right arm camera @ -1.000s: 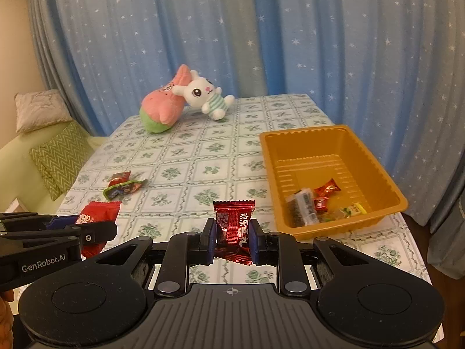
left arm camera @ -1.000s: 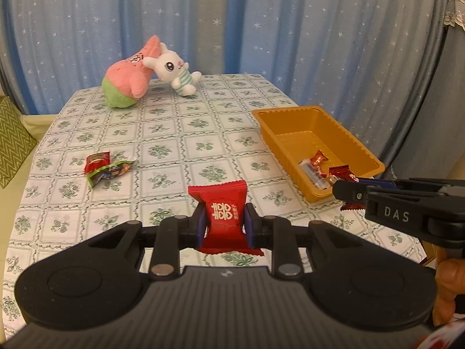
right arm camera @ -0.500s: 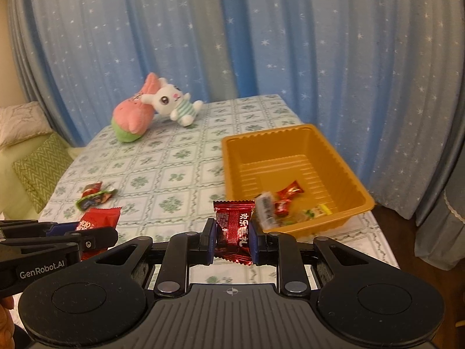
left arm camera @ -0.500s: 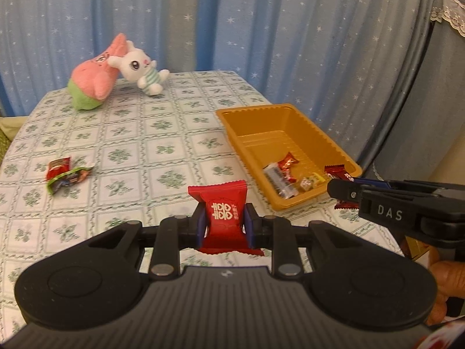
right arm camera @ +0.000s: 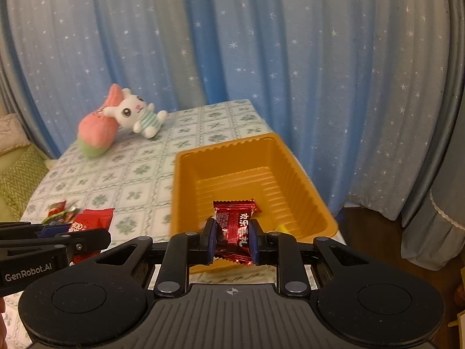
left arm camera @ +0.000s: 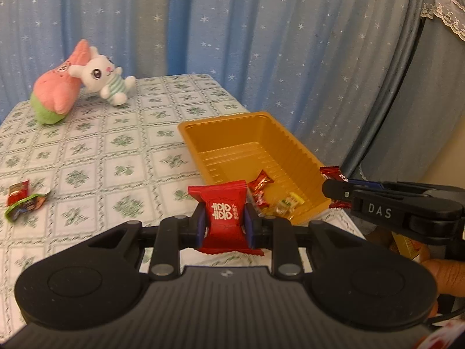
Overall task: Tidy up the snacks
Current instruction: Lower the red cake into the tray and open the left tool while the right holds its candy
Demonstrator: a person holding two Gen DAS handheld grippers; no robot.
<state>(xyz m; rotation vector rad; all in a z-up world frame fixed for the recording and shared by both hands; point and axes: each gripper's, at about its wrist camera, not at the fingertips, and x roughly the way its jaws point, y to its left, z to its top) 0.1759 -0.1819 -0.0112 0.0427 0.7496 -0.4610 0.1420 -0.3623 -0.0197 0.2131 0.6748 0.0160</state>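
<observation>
L gripper [left arm camera: 225,225] is pinching a matte red pillow-shaped snack packet w/ white characters [left arm camera: 225,218], blue pads pressed against both its sides, packet upright w/ crimped top edge above the fingers. It hangs over the green-floral checked tablecloth [left arm camera: 116,157], just beside the near-left corner of the orange ribbed plastic tray [left arm camera: 229,125]. In the R wrist view the same packet [right arm camera: 93,218] shows at the lower left, held at the tip of the L tool.

R gripper [right arm camera: 232,240] is clamped on a shiny dark-red foil candy packet w/ white characters [right arm camera: 234,226], also upright, pads tight on its sides. It sits at the tray's [right arm camera: 293,157] near end, over the near rim; whether it touches the tray I can't tell. From the L wrist view the R tool comes in from the right, foil packet [left arm camera: 334,173] poking out just past the tray's near-right corner.

Inside the tray, near end: 1 small red twisted candy [left arm camera: 261,181], a yellow-green wrapped sweet [left arm camera: 286,202], and more wrappers partly hidden behind the L packet. Far end of tray floor is bare.

On the cloth, left side, well apart from the tray: 1 small red wrapper [left arm camera: 18,193] touching a green-edged dark wrapper [left arm camera: 24,208].

Far end of table: pink-and-green star plush [left arm camera: 59,93] w/ a white bunny plush in striped shirt [left arm camera: 104,80] leaning on it. Blue star-print curtain [left arm camera: 232,29] behind. A green zigzag cushion [right arm camera: 20,177] shows at the left of the R view.
</observation>
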